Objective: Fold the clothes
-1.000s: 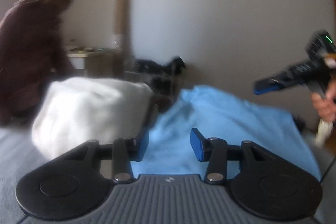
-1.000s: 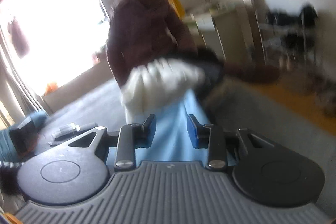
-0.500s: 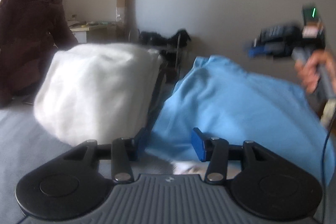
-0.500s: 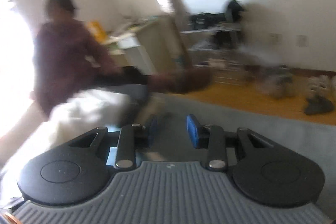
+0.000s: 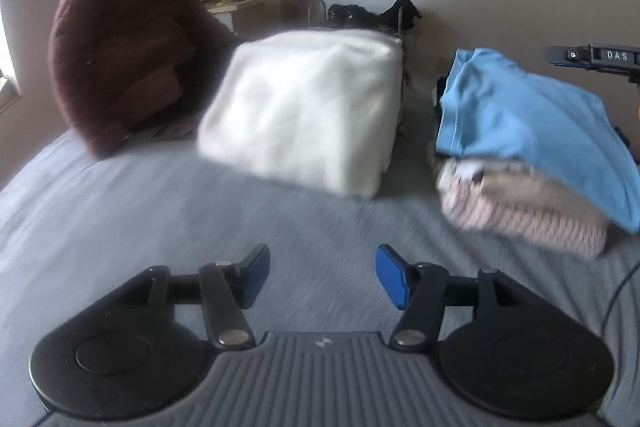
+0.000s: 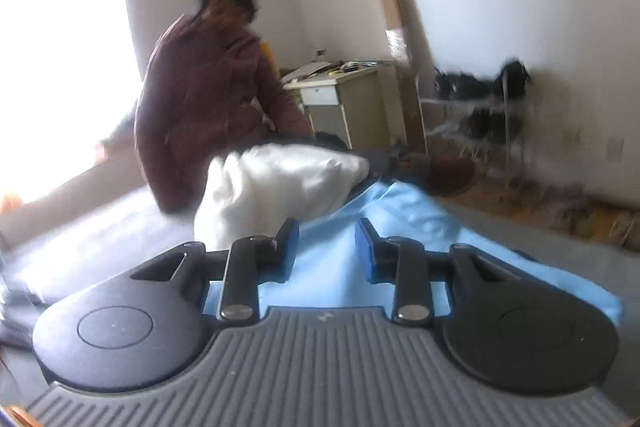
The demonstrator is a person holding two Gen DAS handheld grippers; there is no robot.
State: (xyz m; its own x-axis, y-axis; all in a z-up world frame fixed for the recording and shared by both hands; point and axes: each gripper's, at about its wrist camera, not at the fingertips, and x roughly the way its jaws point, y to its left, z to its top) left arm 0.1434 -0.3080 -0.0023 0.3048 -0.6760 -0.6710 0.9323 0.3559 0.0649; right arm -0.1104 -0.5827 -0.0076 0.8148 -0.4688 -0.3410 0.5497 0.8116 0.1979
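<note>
Grey bed [image 5: 120,211], left-view-only beige stack [image 5: 520,203]

Across my grey bed [image 5: 120,195], at far-left edge: 1 person in maroon puffer coat [image 5: 120,39]. Behind them, small desk [image 6: 344,95], cardboard tube [image 6: 394,27] leaning on wall, metal rack [image 6: 476,107].

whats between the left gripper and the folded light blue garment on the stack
Only bare grey bed sheet, in the left wrist view. The left gripper, jaws opening and empty, stands apart from the folded light blue garment.
</note>
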